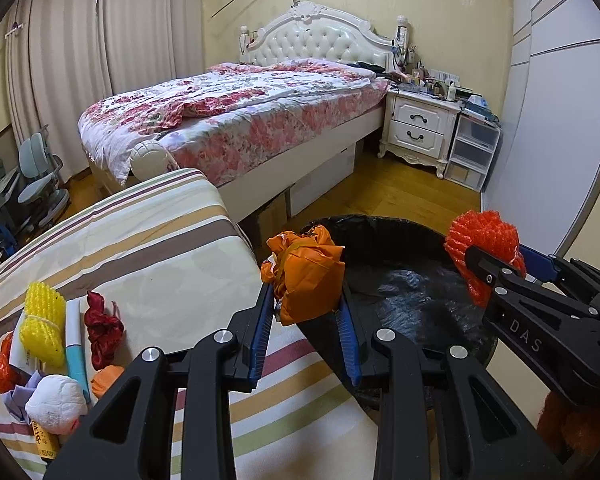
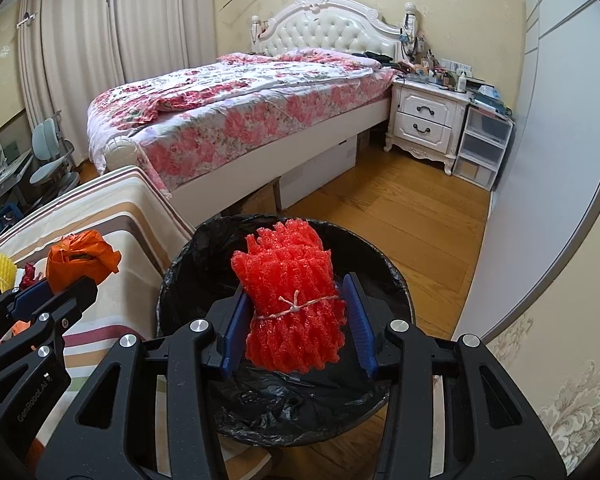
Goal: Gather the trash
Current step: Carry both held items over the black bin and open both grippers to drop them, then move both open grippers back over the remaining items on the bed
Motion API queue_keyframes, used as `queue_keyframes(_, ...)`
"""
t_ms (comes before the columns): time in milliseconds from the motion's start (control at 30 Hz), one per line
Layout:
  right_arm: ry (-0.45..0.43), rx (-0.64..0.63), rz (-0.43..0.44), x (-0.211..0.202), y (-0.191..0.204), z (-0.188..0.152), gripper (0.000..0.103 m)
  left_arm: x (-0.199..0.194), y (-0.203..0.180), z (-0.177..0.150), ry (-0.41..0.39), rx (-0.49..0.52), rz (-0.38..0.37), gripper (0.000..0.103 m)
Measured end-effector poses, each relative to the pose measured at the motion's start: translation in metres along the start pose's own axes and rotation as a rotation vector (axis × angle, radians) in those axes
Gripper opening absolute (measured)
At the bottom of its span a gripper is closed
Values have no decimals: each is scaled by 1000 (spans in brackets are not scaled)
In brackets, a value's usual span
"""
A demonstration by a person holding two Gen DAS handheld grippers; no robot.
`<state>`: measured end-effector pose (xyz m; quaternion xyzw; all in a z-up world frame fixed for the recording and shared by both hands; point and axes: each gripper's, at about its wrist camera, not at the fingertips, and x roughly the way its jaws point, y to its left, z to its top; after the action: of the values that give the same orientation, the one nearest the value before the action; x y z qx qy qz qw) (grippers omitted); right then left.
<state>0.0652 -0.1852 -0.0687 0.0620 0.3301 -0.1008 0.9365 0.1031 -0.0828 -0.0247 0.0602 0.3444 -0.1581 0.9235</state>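
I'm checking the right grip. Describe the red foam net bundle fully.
The red foam net bundle is soft mesh sleeves folded into a thick roll, tied round its middle with pale string knotted in front. It stands roughly upright between the right gripper pads, pinched at both sides, over the black-lined bin. Nothing else touches it.

The bin stands right of the striped surface, before the bed.

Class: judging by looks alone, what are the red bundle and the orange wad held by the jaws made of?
Red bundle: probably soft foam netting, matte; open diamond mesh, tied with pale string.
Orange wad: seemingly thin plastic film, slightly glossy; sharp crumples and folds.
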Motion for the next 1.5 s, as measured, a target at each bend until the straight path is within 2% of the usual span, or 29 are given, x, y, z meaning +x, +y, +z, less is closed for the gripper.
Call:
queue_keyframes(500,14,35,-23,20,-18,9,44,21,-16,5,37,22,15,32)
queue_keyframes(567,11,42,-27,20,-19,8,49,22,-16,5,40,22,14,35)
queue_keyframes(600,9,45,-29,20,-21,7,53,22,-16,4,40,21,17,42)
queue_keyframes(633,7,47,-31,20,-21,7,55,21,-16,4,37,18,25,54)
queue_keyframes(700,5,47,-42,19,-22,6,57,20,-15,4,30,8,35,64)
queue_keyframes(767,4,47,-53,18,-24,6,58,20,-14,4,33,3,39,65)
queue_keyframes(833,5,51,-60,17,-24,6,59,19,-13,4,34,-3,46,72)
queue_keyframes(1000,-13,63,-73,9,-25,5,68,13,-4,4,27,-28,62,75)
queue_keyframes(1167,-6,50,-48,2,-19,4,75,1,5,1,18,-32,88,76)
queue_keyframes(1500,14,12,24,-15,18,-9,76,-31,40,-14,7,-74,148,76)
